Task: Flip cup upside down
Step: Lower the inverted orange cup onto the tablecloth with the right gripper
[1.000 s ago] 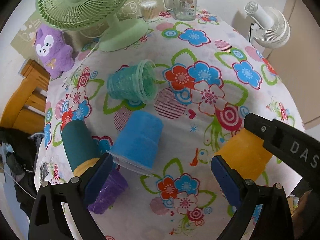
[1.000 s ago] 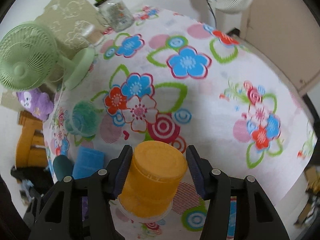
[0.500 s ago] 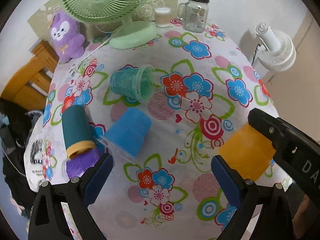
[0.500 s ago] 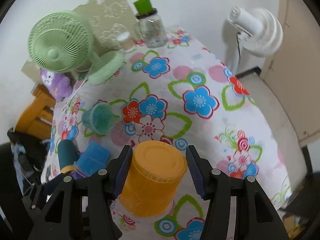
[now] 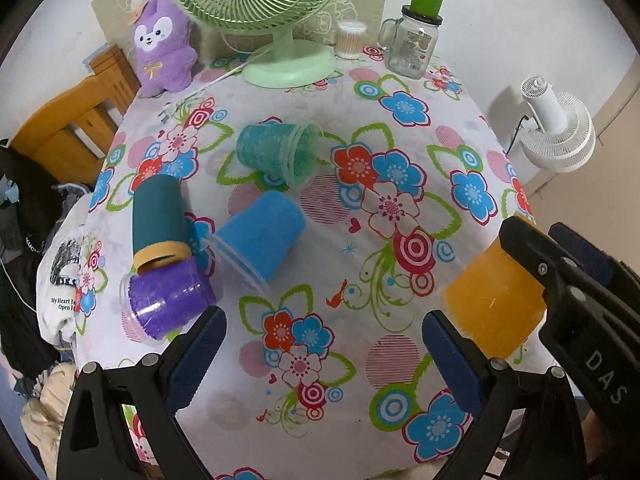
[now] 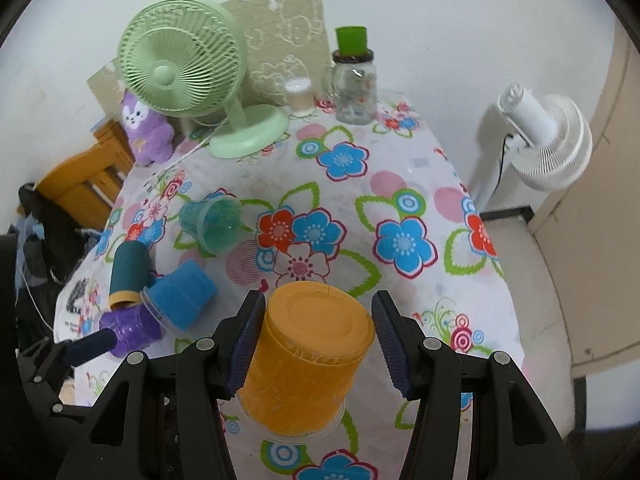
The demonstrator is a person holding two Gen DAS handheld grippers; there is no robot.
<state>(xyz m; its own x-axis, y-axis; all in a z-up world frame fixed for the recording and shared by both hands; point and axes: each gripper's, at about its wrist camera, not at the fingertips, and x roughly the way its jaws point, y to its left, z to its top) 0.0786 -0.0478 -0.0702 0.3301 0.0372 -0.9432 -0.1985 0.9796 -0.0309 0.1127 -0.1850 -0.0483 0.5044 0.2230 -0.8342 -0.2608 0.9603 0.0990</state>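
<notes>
From the left wrist view, the left gripper [image 5: 324, 350] is released and holds nothing above the table [image 5: 460, 128]. The orange cup [image 5: 494, 300] stands upside down at the near right edge.

From the right wrist view, the right gripper [image 6: 318, 338] stands around this cup [image 6: 308, 364], pads slightly apart from it, so released. I judge the flip done; only withdrawing is left.

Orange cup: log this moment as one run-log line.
orange cup: base up, rim down, between right gripper fingers, gaps show | left gripper: open, empty | blue cup: on its side
</notes>
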